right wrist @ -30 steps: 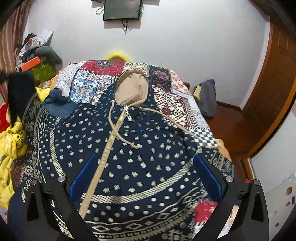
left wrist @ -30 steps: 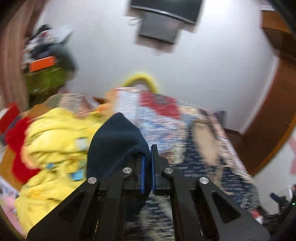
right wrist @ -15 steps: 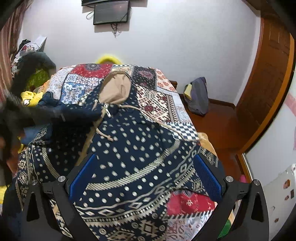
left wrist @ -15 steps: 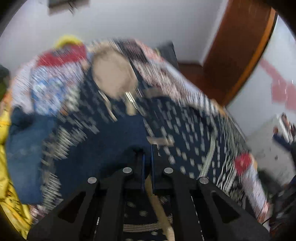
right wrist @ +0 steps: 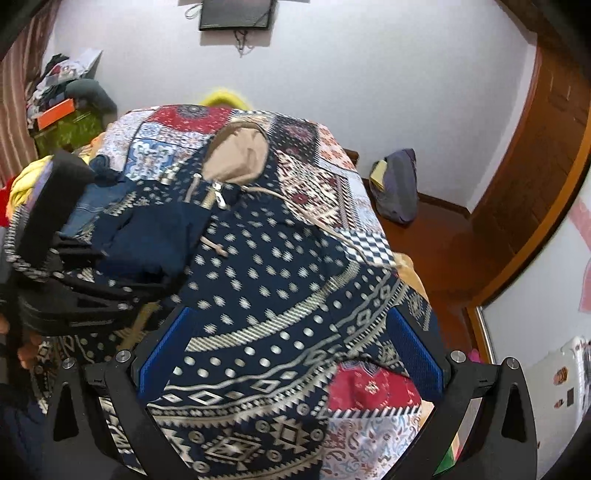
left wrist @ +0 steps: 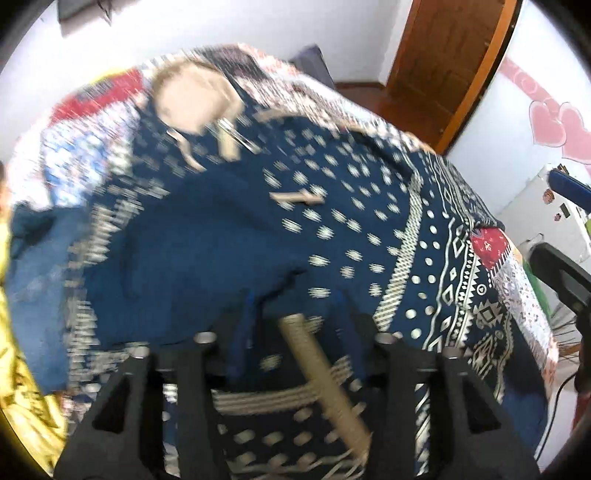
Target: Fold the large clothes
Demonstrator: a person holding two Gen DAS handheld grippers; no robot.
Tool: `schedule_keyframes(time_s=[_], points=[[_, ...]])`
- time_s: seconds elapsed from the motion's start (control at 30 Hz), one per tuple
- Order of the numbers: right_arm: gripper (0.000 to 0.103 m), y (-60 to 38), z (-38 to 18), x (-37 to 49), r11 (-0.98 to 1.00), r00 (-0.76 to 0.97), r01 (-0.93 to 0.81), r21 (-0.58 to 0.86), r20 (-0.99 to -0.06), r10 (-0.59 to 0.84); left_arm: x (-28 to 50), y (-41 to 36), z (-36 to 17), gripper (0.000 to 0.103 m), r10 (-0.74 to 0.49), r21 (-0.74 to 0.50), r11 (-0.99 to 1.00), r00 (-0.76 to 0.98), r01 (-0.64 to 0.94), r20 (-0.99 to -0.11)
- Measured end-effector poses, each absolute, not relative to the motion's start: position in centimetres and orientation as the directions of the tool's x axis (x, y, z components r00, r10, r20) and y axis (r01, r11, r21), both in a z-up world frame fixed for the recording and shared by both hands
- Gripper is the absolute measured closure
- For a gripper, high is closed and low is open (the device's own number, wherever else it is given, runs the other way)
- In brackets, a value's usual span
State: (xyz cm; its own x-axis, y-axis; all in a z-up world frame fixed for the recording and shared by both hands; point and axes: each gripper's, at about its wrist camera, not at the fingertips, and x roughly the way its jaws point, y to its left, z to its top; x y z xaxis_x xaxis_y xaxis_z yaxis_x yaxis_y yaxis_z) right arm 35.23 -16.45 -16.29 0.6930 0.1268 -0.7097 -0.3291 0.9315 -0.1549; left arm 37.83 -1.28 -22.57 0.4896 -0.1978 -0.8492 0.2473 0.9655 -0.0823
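A navy hooded jacket (right wrist: pixel 280 266) with a pale pattern and a beige-lined hood (right wrist: pixel 240 155) lies face up on the patchwork bedspread (right wrist: pixel 325 192). One sleeve (right wrist: pixel 147 236), showing its plain navy inside, is folded across the jacket's front. My left gripper (left wrist: pixel 293 317) hangs over the beige zipper band (left wrist: pixel 314 365) at the sleeve's end. Its jaws are opening and the pads do not press on the cloth. From the right wrist view, the left gripper (right wrist: pixel 162 288) comes in from the left. My right gripper (right wrist: pixel 288 350) stands wide open above the jacket's hem, holding nothing.
A yellow garment (left wrist: pixel 22 387) is heaped at the bed's left side. A grey bag (right wrist: pixel 395 184) sits on the wooden floor to the right, near a brown door (right wrist: pixel 535 166). A cluttered shelf (right wrist: pixel 62 107) stands at the back left, and a screen (right wrist: pixel 236 14) hangs on the wall.
My left gripper carried the navy sleeve from over the yellow heap down across the jacket's front, then its jaws parted and let the sleeve go. The right gripper stayed wide open.
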Motion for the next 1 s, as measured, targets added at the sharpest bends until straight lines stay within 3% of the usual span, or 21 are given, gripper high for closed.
schedule_keyframes(time_s=[0.23, 0.37, 0.67, 0.8, 0.9, 1.0], points=[[0.000, -11.0, -15.7, 35.1, 0.891, 0.692, -0.416, -0.182, -0.699, 0.180, 34.0, 6.4, -17.3, 0.030, -0.038, 0.095, 0.982, 0.656, 0.165, -0.754], [0.000, -7.5, -16.2, 35.6, 0.866, 0.663, -0.473, -0.160, -0.712, 0.231, 32.8, 11.8, -16.2, 0.023, 0.000, 0.083, 0.993, 0.681, 0.088, -0.732], [0.003, 1.4, -20.3, 37.4, 0.761, 0.521, -0.638, -0.120, -0.795, 0.311, 32.9, 21.1, -20.5, 0.022, 0.076, 0.024, 0.995, 0.614, -0.093, -0.786], [0.027, 4.7, -23.0, 38.5, 0.710, 0.451, -0.694, -0.120, -0.841, 0.299, 33.6, 22.4, -23.7, 0.022, 0.038, -0.034, 0.993, 0.572, -0.114, -0.819], [0.031, 6.2, -24.7, 38.9, 0.683, 0.420, -0.720, -0.122, -0.860, 0.289, 34.4, 21.8, -25.9, 0.022, 0.001, -0.059, 0.994, 0.542, -0.094, -0.840], [0.049, 7.6, -26.7, 39.5, 0.653, 0.385, -0.745, -0.134, -0.887, 0.257, 34.9, 21.2, -27.5, 0.022, 0.010, -0.042, 0.995, 0.523, -0.088, -0.852]])
